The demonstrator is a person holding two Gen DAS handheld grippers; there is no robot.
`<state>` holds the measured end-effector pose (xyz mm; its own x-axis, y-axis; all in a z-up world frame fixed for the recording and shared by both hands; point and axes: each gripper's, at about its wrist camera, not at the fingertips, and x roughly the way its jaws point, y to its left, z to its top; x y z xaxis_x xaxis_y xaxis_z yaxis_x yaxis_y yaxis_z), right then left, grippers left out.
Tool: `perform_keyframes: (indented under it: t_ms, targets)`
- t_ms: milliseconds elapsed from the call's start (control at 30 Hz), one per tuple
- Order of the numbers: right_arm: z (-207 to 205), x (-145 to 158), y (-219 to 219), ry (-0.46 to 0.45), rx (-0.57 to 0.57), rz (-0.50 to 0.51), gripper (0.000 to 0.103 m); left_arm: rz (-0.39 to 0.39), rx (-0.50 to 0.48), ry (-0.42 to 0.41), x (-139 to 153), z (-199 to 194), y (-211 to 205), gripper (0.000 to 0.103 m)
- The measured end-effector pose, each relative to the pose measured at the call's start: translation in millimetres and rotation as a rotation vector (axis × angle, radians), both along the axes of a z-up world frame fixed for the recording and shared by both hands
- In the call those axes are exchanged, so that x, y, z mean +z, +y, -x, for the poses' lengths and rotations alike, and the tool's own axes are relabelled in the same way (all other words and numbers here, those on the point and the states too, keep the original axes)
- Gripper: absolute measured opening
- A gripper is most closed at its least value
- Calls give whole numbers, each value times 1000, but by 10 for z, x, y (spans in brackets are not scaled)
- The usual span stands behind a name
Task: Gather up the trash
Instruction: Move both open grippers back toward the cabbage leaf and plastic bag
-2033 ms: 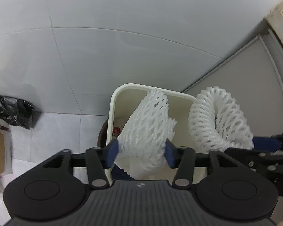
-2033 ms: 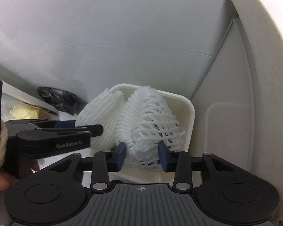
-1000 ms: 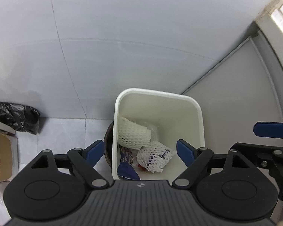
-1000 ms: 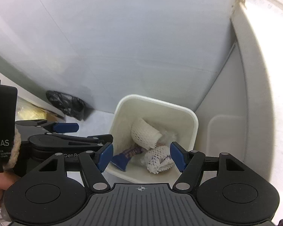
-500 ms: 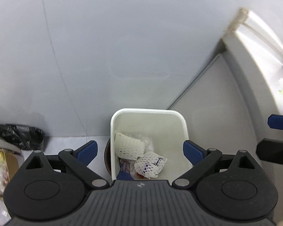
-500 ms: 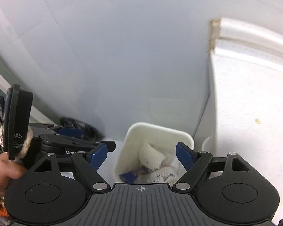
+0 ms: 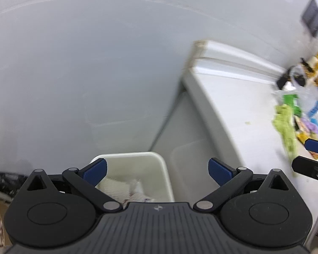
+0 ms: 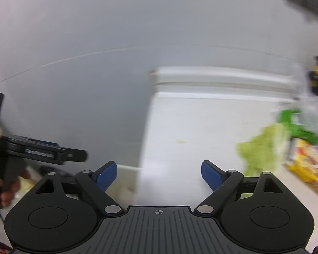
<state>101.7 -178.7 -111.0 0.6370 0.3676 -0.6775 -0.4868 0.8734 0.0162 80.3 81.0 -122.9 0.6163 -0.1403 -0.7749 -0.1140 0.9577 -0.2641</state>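
Left tool (image 7: 156, 170) jaws are opening, empty, above the white bin (image 7: 163, 169) holding foam nets (image 7: 116, 187). Right tool (image 8: 159, 172) jaws are opening, empty, over the tabletop (image 8: 190, 137)

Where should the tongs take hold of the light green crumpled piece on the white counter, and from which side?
Grip the light green crumpled piece at its bulky middle, coming from above with open tongs. It lies low and loose on the white counter, and packets crowd its right side, so the left side is freer. Blur hides finer detail.
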Motion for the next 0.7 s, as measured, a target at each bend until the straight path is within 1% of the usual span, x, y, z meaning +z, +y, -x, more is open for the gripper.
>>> perform_keyframes:
  t_ms: [167,333,567,700]
  targets:
    - [-53,69,-473,-55,-85,24,91,-3,-82,-29,170,-127,-394,102]
    - [-161,64,-914,-80,-162,34,92,-10,-164,-46,278,-238,-829,102]
    - [-373,102,-1427,-112,-234,18,92,-8,-254,-65,311,-486,-1439,102]
    - [-525,133,-1632,-123,-252,-6,95,-16,-290,-84,281,-642,-1789,102]
